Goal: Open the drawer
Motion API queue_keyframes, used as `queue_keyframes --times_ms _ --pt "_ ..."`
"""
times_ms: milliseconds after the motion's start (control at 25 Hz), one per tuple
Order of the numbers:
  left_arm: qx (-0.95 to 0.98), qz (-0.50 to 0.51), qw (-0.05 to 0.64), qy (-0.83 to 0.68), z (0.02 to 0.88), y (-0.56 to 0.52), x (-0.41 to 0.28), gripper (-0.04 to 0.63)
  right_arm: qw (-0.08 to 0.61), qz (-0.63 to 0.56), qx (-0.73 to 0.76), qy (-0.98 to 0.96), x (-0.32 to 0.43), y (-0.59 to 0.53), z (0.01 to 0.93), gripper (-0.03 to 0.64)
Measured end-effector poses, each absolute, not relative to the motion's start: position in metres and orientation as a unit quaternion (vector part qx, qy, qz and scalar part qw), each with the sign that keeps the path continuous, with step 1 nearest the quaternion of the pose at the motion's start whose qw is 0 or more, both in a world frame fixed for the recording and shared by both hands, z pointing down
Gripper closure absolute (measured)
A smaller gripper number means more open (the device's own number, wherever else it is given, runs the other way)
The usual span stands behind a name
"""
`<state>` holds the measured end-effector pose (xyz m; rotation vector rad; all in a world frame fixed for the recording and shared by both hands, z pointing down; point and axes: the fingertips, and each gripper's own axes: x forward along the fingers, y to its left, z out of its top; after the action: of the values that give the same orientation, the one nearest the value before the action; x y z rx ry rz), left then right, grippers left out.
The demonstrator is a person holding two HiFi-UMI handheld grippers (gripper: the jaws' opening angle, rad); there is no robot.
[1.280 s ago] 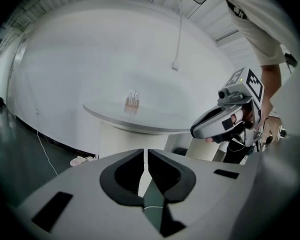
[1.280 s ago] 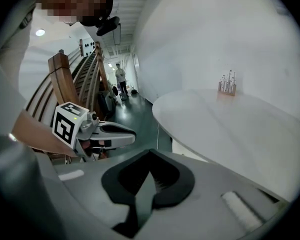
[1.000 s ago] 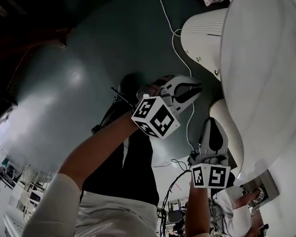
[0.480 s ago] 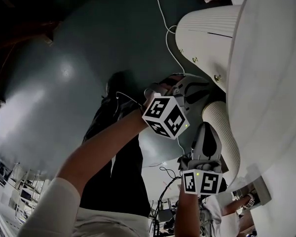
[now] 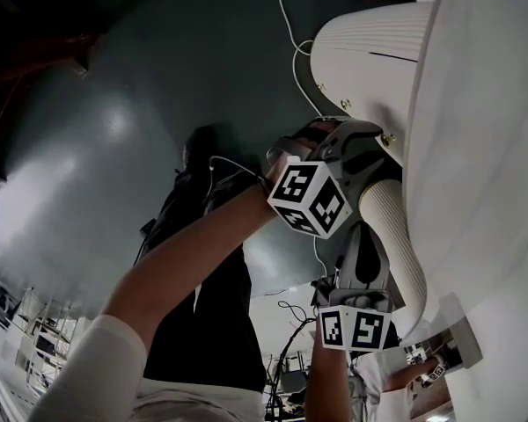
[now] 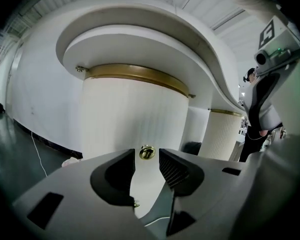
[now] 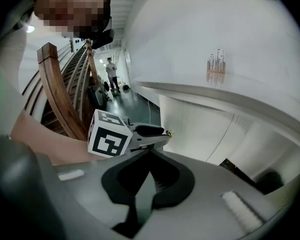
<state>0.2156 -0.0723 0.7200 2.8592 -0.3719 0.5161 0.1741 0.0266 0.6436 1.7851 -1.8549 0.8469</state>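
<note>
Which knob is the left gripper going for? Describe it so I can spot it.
Under the curved white counter stands a ribbed white drum with a brass band on top. On its front is a small round brass knob, just ahead of the left gripper, whose jaws are opening with nothing between them. A second knob peeks out lower, below the jaw; ours is the upper one.

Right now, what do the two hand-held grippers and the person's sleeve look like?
The left hand-held gripper and the right hand-held gripper have grey bodies with black ribbed jaw pads. Each carries a white cube of black square markers. The left arm wears a white sleeve. The left jaws are opening, nothing gripped between them.
</note>
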Motion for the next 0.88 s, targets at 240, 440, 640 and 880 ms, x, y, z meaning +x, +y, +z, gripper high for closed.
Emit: queue_keyframes --times_ms 240,440,640,880 --pt "0.971 0.178 0.089 -0.131 0.722 -0.074 0.235 0.433 0.210 0.308 0.650 -0.662 0.185 0.031 0.650 0.606" --pt "0.966 0.179 0.084 -0.166 0.727 -0.076 0.236 0.489 0.208 0.312 0.652 -0.659 0.189 0.036 0.655 0.606" --pt "0.965 0.176 0.091 -0.171 0.725 -0.076 0.235 0.492 0.207 0.311 0.654 -0.657 0.193 0.040 0.656 0.606" --pt "0.966 0.174 0.094 -0.164 0.724 -0.075 0.234 0.495 0.203 0.308 0.657 -0.658 0.192 0.041 0.650 0.606"
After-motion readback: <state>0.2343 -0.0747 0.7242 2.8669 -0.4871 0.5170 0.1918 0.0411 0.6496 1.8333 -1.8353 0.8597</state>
